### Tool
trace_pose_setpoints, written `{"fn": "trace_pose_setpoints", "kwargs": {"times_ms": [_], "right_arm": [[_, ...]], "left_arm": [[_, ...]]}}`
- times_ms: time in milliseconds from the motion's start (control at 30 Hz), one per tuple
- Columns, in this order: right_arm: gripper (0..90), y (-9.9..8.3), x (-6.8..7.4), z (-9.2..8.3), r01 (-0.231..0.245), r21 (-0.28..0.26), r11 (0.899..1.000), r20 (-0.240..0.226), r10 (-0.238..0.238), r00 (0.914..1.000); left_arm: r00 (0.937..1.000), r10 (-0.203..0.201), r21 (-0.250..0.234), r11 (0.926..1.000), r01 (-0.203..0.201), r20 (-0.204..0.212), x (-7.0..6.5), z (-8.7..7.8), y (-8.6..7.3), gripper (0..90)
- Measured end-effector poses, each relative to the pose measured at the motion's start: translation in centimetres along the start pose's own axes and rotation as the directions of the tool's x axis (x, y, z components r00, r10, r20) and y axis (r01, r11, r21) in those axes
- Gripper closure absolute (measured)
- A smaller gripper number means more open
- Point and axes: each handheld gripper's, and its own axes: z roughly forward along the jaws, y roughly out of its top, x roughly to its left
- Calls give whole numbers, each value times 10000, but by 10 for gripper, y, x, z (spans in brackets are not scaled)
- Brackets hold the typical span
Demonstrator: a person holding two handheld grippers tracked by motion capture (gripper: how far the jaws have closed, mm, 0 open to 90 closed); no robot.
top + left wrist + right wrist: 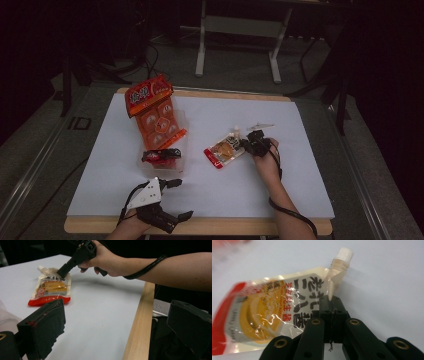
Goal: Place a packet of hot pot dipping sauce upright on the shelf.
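— Two claws over one white-covered table (280,195): the right claw (246,145) is clamped on the top edge of a spouted pouch (223,150) lying flat near the middle, just beside its capped nozzle. The left claw (175,197) hangs at the near edge, jaws apart, nothing between them.

— Is that grip good enough to lift it?

— I'd judge it thin. In the right gripper view the jaws meet on the sealed seam by the spout (340,258), so the soft, filled body would sag and swing. Lifting slowly and straight up, keeping the bite on the stiff seam and not the slippery film, looks the safest way.

— What is the pouch like?

— Glossy, crinkled plastic, cream and orange with a red band at the bottom, and a ribbed neck under a white screw cap.

— And the rest?

— A clear plastic bin (181,161) to the left, with a tall orange snack multipack (152,107) leaning in it and a small dark red packet (159,156) at its base. The table edge is pale wood.
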Motion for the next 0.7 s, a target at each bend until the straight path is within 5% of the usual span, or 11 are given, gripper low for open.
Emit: {"fn": "trace_pose_setpoints", "kwargs": {"times_ms": [400, 700], "right_arm": [[898, 23, 17, -37, 118, -1405, 9900, -941, -253, 9952], [898, 41, 49, -58, 510, -2216, 9738, -1975, -961, 9756]], "left_arm": [[9997, -60, 55, 10000, 61, -230, 3, -1, 1, 52], [9989, -374, 138, 9992, 378, -288, 2, -2, 4, 46]]}}
